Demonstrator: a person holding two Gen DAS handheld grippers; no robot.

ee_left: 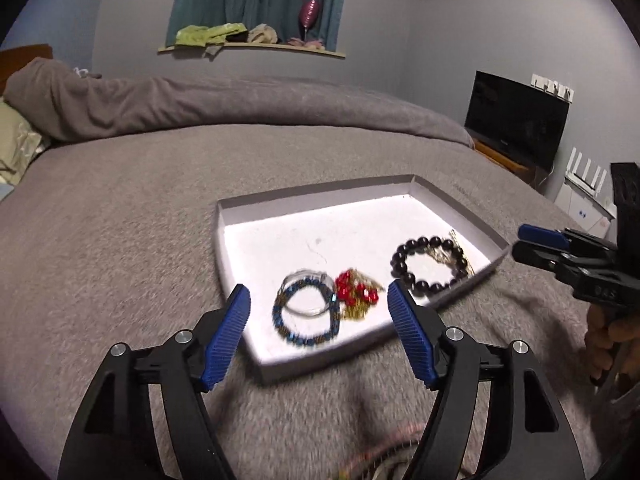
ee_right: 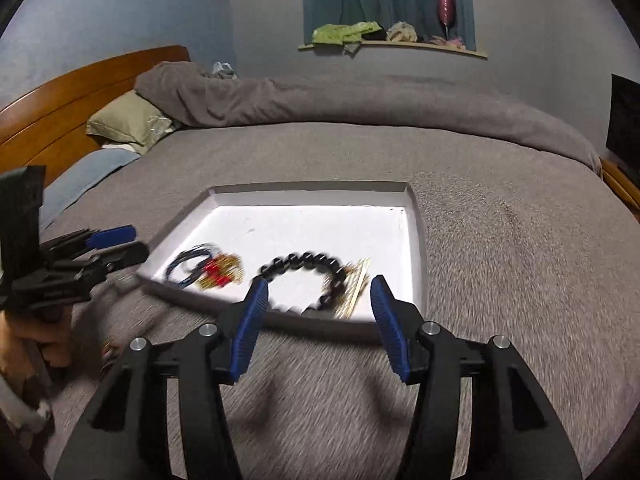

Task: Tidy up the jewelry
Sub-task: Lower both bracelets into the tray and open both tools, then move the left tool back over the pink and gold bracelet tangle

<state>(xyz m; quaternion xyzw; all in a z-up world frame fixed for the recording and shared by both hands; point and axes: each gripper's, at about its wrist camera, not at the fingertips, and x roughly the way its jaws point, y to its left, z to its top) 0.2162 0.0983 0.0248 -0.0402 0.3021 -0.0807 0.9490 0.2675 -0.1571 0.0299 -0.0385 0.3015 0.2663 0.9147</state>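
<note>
A shallow white tray (ee_left: 456, 194) (ee_right: 414, 216) lies on the grey bed cover. In it lie a blue beaded bracelet (ee_left: 306, 334) (ee_right: 176, 274) with a clear bangle (ee_left: 308, 280) on it, a red and gold piece (ee_left: 356, 292) (ee_right: 220, 274), a black bead bracelet (ee_left: 430, 262) (ee_right: 304, 264) and a gold chain (ee_left: 456, 246) (ee_right: 356, 288). My left gripper (ee_left: 319, 300) is open and empty just above the tray's near edge. My right gripper (ee_right: 319, 300) is open and empty before the black bracelet; it also shows in the left wrist view (ee_left: 536, 242).
The grey bed cover (ee_left: 120, 220) spreads all around, with a rolled duvet (ee_left: 200, 100) behind. Pillows (ee_right: 128, 124) and a wooden headboard (ee_right: 60, 96) are at the left. A dark screen (ee_left: 516, 120) stands at the right. More jewelry (ee_left: 384, 460) lies blurred below my left gripper.
</note>
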